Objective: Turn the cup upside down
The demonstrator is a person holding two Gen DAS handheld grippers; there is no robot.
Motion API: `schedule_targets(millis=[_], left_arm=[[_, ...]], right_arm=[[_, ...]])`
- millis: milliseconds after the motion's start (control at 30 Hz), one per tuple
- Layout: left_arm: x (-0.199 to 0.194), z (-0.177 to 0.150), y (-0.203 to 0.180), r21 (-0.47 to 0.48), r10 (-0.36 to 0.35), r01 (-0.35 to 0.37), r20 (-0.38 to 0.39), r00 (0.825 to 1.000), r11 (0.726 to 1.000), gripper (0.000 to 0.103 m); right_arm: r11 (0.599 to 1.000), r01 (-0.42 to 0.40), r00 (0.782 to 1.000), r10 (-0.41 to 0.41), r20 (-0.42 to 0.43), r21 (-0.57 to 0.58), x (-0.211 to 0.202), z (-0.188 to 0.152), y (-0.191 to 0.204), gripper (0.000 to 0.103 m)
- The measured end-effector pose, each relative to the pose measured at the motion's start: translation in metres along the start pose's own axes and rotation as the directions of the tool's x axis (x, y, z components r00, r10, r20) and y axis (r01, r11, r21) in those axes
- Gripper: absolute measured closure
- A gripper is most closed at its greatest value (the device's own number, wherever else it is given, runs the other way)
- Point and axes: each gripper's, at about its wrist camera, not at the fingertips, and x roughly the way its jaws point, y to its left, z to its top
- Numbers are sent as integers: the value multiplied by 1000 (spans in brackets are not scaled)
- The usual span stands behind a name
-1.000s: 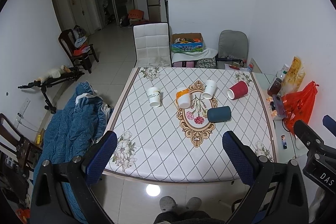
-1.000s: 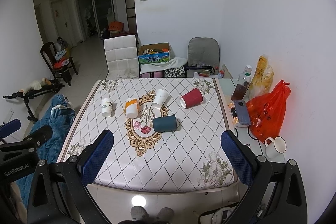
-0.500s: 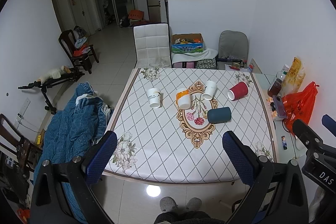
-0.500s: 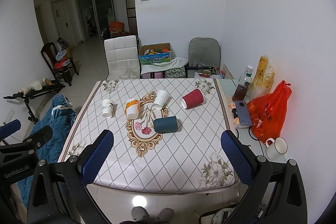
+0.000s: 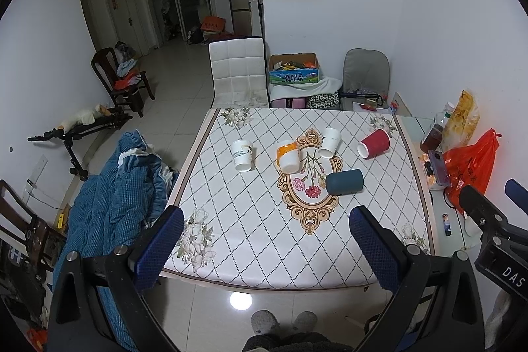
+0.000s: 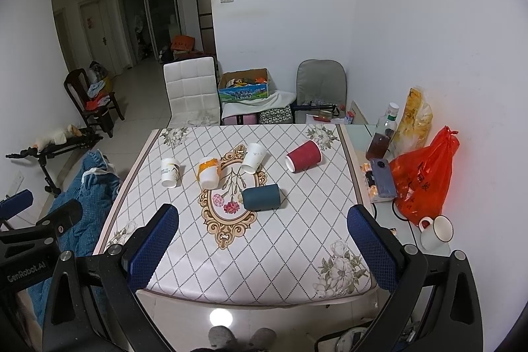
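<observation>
With five cups lying on their sides on the table (image 5: 250, 240), none yet gripped, and the teal cup (image 6: 261, 197) nearest, just right of the floral medallion (image 6: 227, 203), axis crosswise, mouth unclear: closer to the right gripper (image 6: 262, 248), spread wide like the left gripper (image 5: 267, 244).

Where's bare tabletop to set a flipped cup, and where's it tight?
Free: the near half of the table, between the dark teal cup and the near edge, and the far strip behind the cups. Crowded: the middle row, from the white printed cup to the red cup.
</observation>
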Motion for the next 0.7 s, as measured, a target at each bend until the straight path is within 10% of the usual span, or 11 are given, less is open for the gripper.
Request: schedule_targets(millis=[700], left_arm=[[33, -6, -11, -14, 41, -41, -55, 998, 999, 0]], right_arm=[[1000, -21, 997, 23, -80, 22, 45, 3, -19, 0]])
